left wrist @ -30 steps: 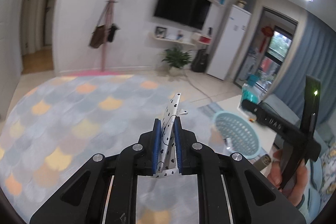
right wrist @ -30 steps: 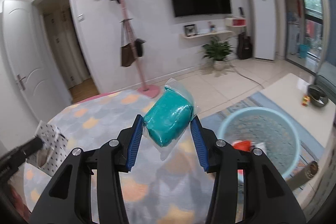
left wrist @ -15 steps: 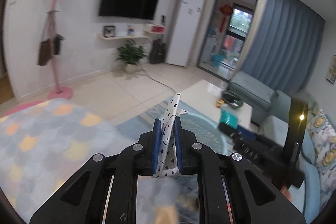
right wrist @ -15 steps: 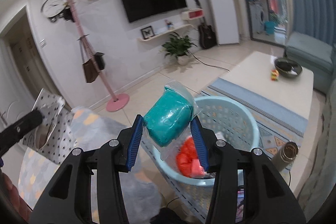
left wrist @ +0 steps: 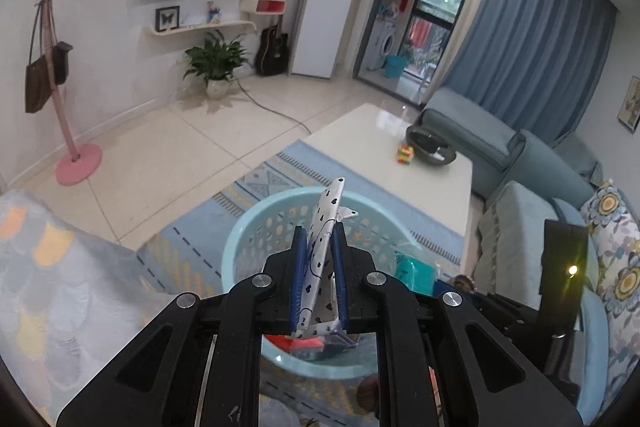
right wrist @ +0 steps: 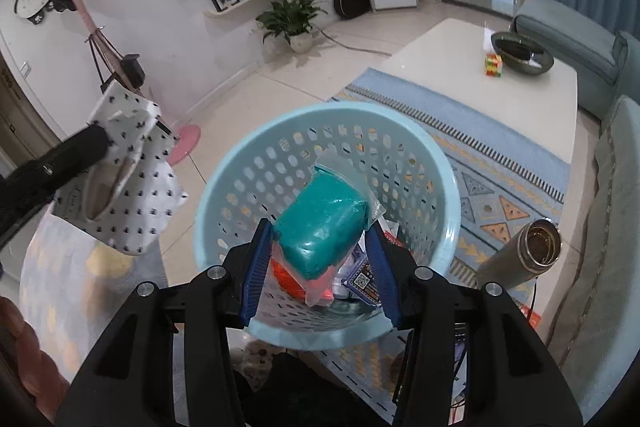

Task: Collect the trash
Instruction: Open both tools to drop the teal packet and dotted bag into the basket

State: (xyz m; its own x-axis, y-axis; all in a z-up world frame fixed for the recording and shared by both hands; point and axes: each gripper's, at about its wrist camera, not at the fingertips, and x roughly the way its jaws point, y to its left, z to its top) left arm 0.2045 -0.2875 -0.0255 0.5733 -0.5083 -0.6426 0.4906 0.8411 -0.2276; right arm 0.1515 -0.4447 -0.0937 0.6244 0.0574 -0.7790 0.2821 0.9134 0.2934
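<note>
While both grippers hover over the pale-blue perforated plastic basket [right wrist: 420, 147], already holding red and printed wrappers, the right gripper [right wrist: 320, 259] is opening around a teal bagged lump [right wrist: 320, 227]; the left gripper [left wrist: 318, 267], jaws also parting, carries a white dotted paper bag [left wrist: 322, 247]. Both drops remain.

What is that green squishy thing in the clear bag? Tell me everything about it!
The teal lump looks soft like dough or clay, sealed in a clear plastic bag with a flat crinkled top edge. It sits tilted between the blue pads of the right gripper, whose jaws are opening. It hangs right above the pale blue basket, which already holds red and printed wrappers.
</note>
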